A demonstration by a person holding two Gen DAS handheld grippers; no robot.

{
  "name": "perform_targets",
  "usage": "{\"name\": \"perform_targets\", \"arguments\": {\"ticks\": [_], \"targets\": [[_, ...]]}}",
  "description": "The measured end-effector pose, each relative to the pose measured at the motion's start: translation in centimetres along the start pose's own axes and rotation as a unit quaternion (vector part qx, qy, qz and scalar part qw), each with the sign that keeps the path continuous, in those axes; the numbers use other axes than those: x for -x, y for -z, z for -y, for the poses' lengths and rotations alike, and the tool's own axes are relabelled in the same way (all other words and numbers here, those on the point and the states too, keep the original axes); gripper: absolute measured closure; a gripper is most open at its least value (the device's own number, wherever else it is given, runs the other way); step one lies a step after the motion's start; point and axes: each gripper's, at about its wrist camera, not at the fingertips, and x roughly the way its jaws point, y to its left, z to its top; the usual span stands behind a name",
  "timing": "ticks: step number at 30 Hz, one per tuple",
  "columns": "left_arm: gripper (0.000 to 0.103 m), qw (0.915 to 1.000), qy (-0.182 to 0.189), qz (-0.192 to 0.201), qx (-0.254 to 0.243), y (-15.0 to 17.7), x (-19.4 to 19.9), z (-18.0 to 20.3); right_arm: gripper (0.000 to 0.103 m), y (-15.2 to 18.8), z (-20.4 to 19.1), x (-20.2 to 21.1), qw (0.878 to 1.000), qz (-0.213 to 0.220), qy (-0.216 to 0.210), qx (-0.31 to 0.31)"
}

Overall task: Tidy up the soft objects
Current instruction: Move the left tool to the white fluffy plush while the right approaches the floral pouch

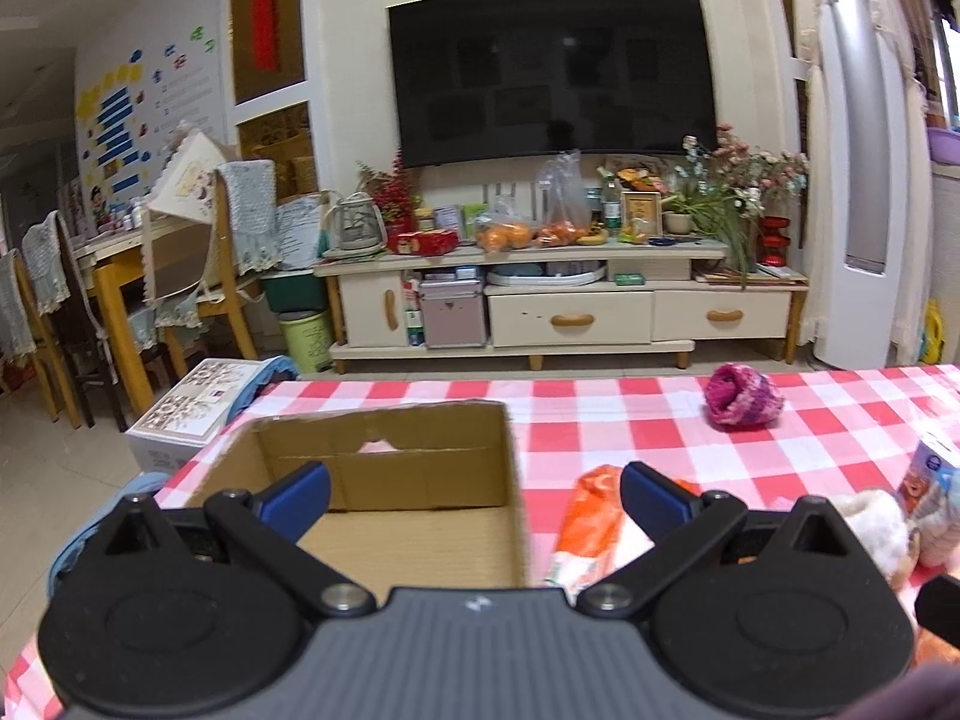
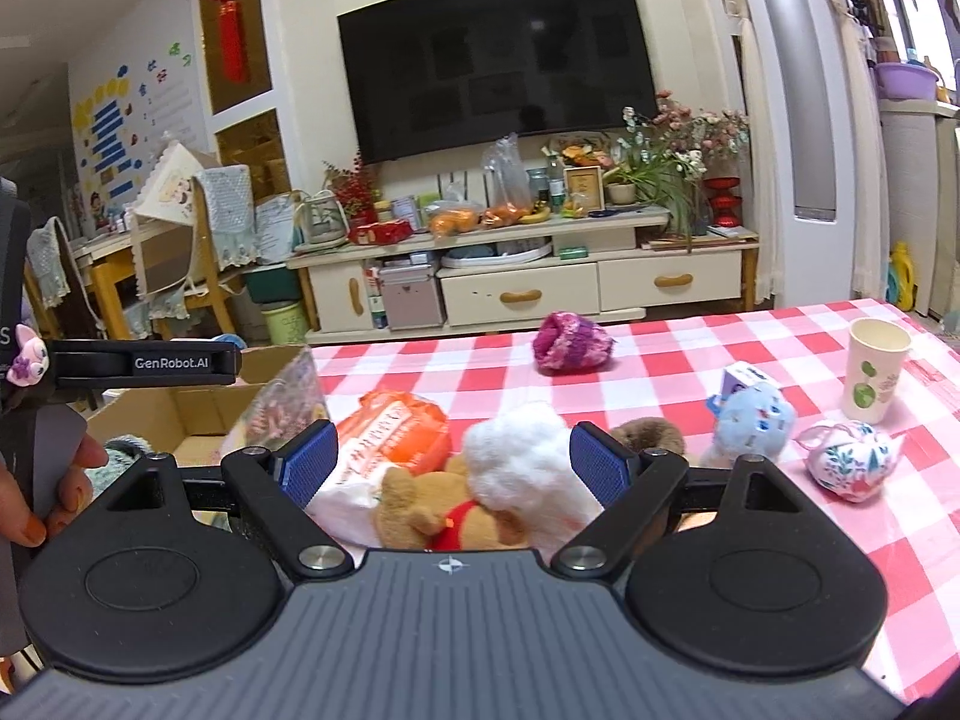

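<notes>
On the table: one cardboard box (image 1: 384, 480), one orange packet (image 2: 390, 438), five soft toys, one paper cup (image 2: 873, 369), one small carton (image 2: 741, 378).

Soft toys: purple knit (image 2: 570, 342), bear (image 2: 438, 510), white fluffy (image 2: 522, 456), blue (image 2: 753, 423), floral (image 2: 849, 459).

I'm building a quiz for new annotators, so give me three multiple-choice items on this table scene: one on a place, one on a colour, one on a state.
1. Where does the cardboard box stand relative to the orange packet?
A. To its left
B. To its right
C. On top of it

2. What colours is the tablecloth?
A. Blue and white stripes
B. Red and white checks
C. Plain green

3. How is the right gripper?
A. Shut on the paper cup
B. Shut on the purple knitted piece
C. Open, holding nothing

Answers:
1 A: in the left wrist view the box lies left of the packet.
2 B: red, pink and white squares cover the table.
3 C: its blue pads stand wide apart, with the white plush and brown bear lying loose beyond them.
</notes>
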Motion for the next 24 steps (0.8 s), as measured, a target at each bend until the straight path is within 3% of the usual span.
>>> {"name": "perform_targets", "arguments": {"ticks": [15,24], "targets": [[0.001,0.9970,0.067,0.005,-0.039,0.6,0.7,4.8,0.000,0.8,3.5,0.9,0.998,0.009,0.052,-0.035],[0.001,0.9908,0.126,-0.010,-0.048,1.2,0.4,7.6,0.000,1.2,6.4,1.4,0.993,0.019,0.094,-0.067]]}}
